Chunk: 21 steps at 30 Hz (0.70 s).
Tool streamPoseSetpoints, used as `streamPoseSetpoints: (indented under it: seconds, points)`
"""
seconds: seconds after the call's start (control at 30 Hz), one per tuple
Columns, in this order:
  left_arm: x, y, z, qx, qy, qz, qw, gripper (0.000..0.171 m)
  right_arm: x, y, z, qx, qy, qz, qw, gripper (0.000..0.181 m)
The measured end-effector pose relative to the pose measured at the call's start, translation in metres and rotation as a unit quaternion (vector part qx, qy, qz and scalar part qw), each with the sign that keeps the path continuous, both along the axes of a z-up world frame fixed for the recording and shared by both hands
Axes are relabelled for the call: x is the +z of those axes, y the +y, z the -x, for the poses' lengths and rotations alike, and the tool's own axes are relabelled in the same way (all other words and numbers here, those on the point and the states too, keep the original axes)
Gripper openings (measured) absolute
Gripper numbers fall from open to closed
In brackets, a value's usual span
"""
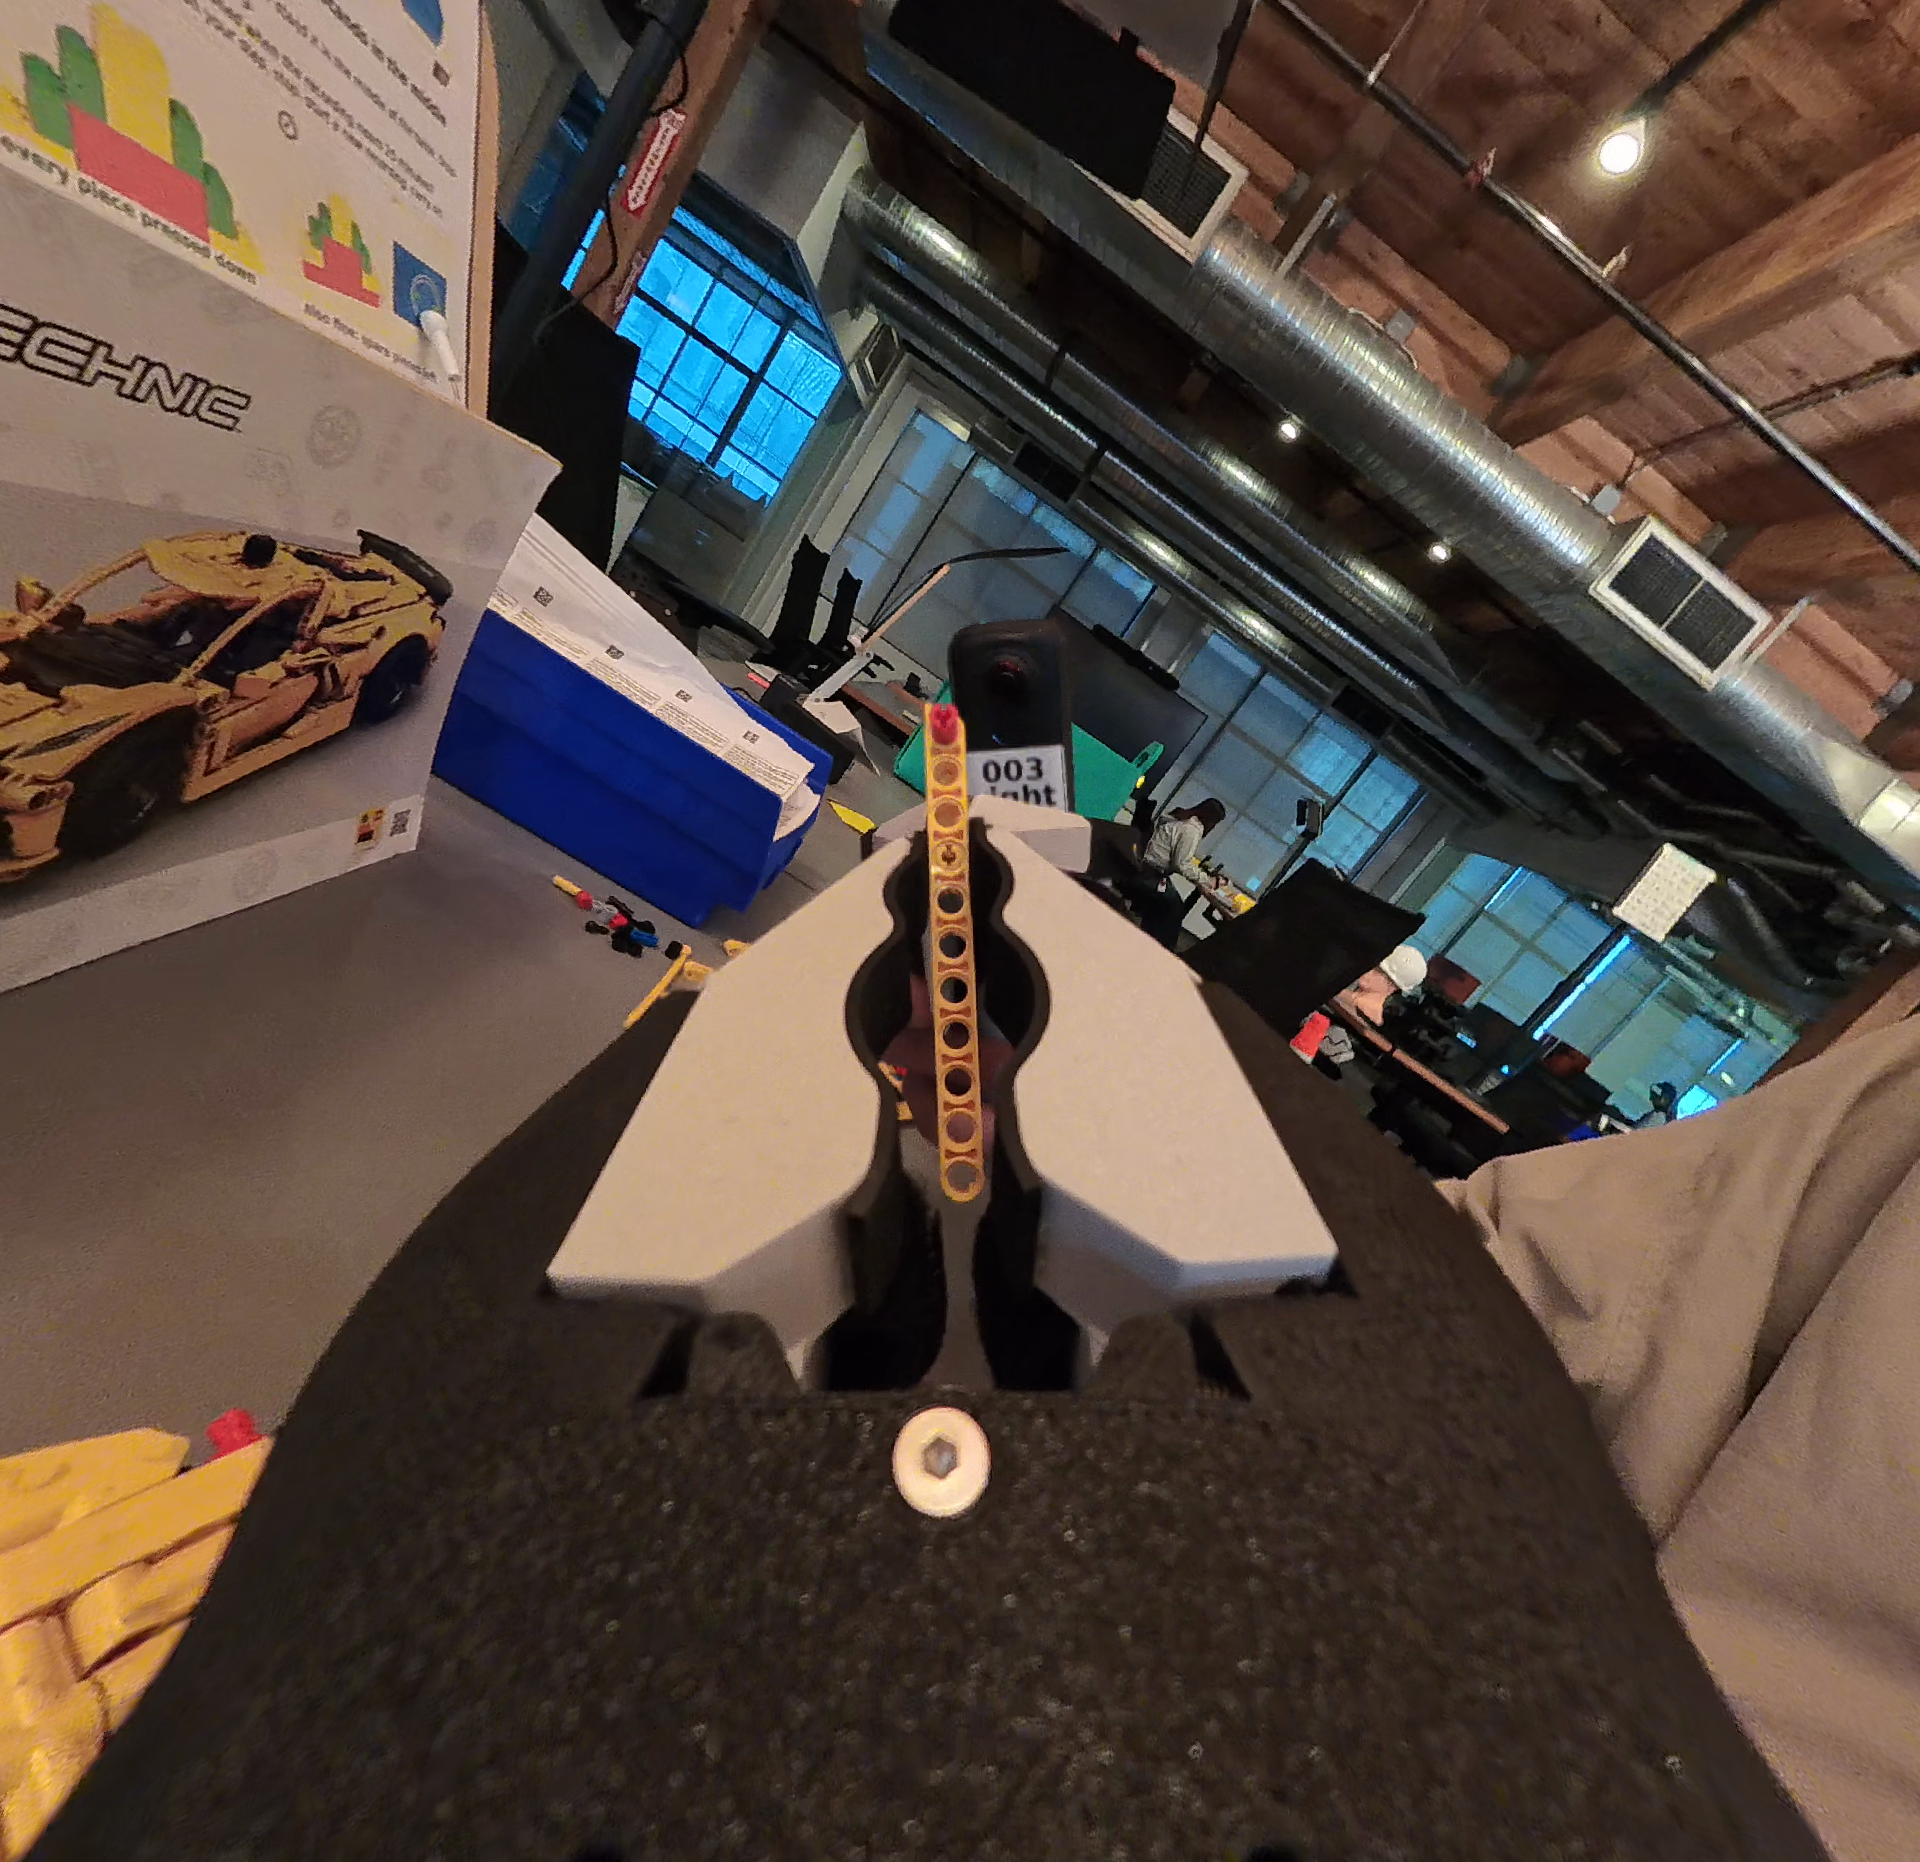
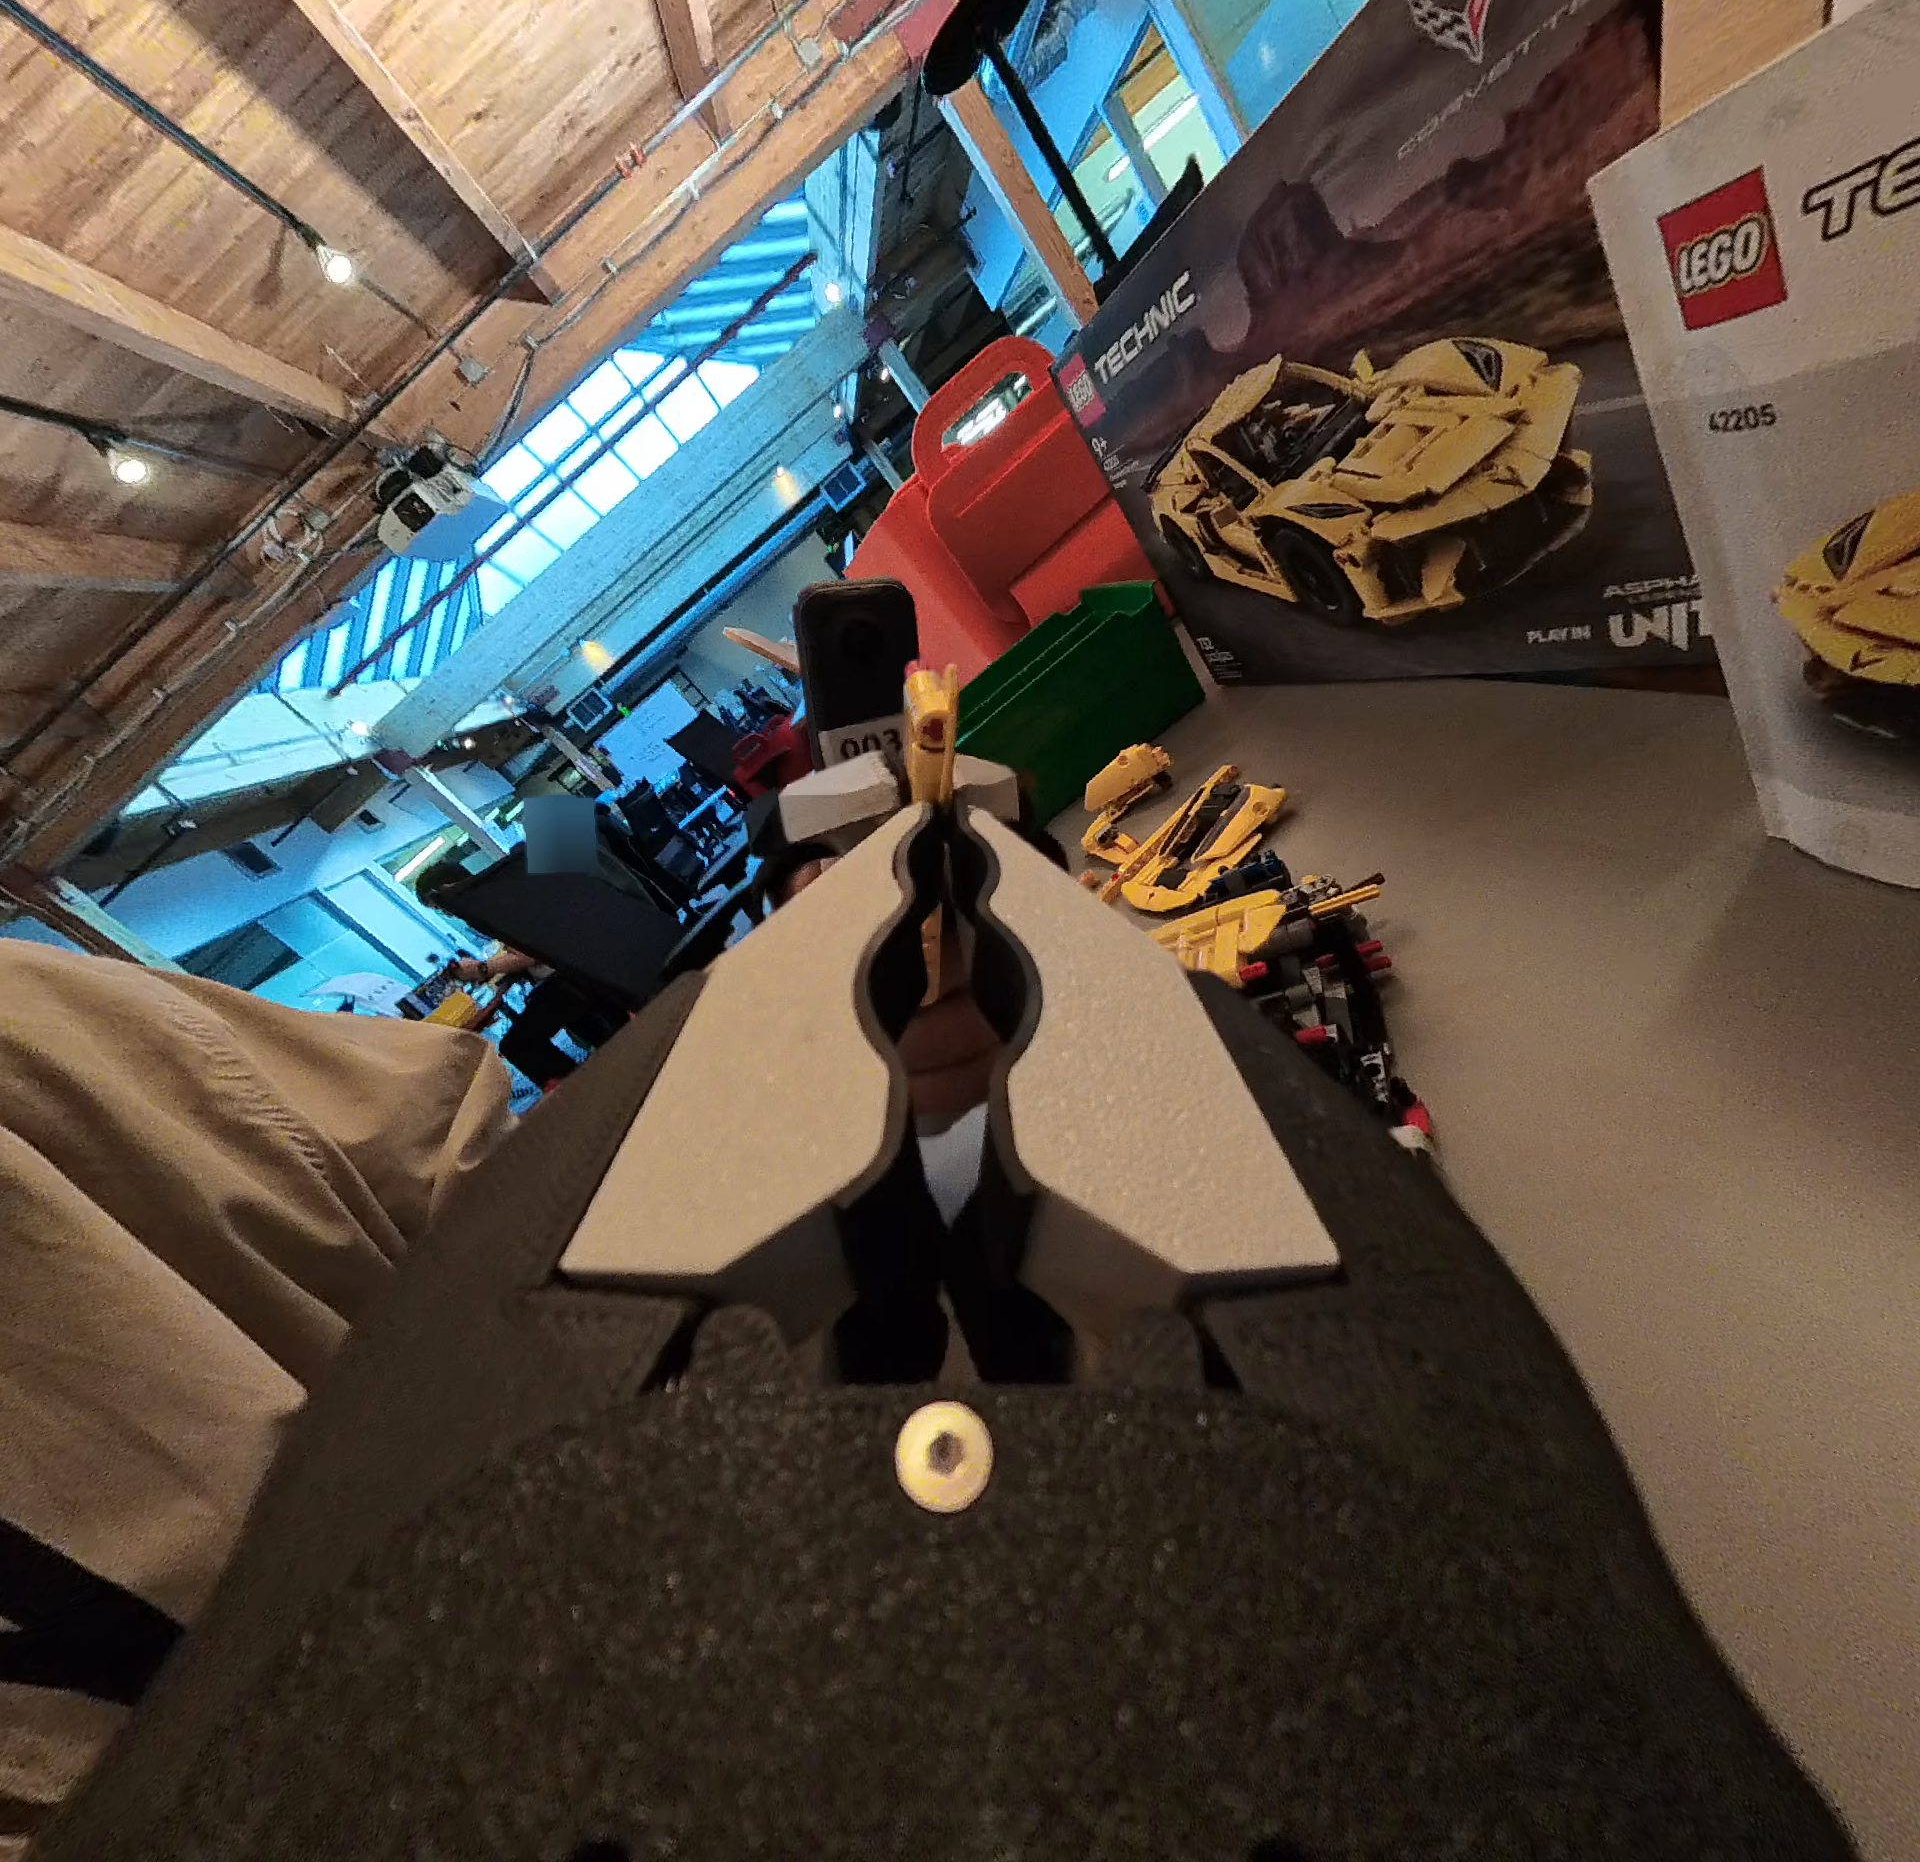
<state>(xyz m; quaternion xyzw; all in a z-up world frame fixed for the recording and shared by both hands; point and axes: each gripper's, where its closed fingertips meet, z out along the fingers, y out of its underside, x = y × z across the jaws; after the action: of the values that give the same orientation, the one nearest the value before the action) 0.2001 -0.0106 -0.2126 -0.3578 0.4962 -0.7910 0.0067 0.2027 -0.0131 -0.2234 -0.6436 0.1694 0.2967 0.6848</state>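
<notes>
In my left wrist view, a booklet (image 1: 208, 649) with a yellow model car on its cover stands at the far left on the grey table (image 1: 260, 1137). A poster of coloured bricks (image 1: 239, 119) stands behind it. At the bottom left corner lies a blurred yellow built piece (image 1: 83, 1563). To the right of the booklet sits a blue bin (image 1: 603, 763) with white sheets of paper (image 1: 644, 649) lying across its top, and small loose pieces (image 1: 623, 924) are scattered on the table in front of it. My left gripper (image 1: 954, 836) is closed on a long yellow perforated beam (image 1: 954, 981), which stands up between the fingers and carries a red pin (image 1: 943, 723) at its top end. Just beyond it is my other gripper, facing mine, with its black camera (image 1: 1003, 674). A beige sleeve (image 1: 1714, 1345) fills the right side.

In my right wrist view, the beige sleeve (image 2: 208, 1137) is at the left. My right gripper (image 2: 940, 820) is pinched narrow on a small yellow piece (image 2: 928, 726) that sticks out past the fingertips. The other gripper's pale fingertips (image 2: 842, 796) lie right behind it. Beyond stand a red container (image 2: 997, 524) and a green bin (image 2: 1081, 685). Farther right, a partly built yellow and black model (image 2: 1278, 939) lies on the table, with the boxed set (image 2: 1382, 410) and the booklet (image 2: 1787, 462) upright behind.
</notes>
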Motion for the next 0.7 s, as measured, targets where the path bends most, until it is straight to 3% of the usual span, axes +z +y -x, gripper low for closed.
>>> streamPoseSetpoints:
  seconds: [0.3,0.47,0.7]
  points:
    - [0.002,0.012,-0.002,0.014,0.002,0.011,1.000,0.002,0.001,-0.007,-0.003,-0.003,-0.012,0.007,1.000,0.000]
    - [0.002,0.006,0.000,0.025,-0.013,-0.035,0.999,0.003,0.001,-0.009,-0.005,-0.007,-0.020,0.012,1.000,0.000]
    - [0.004,0.002,0.004,-0.006,-0.017,-0.002,1.000,0.005,0.006,-0.005,0.008,0.058,0.042,-0.040,0.997,0.003]
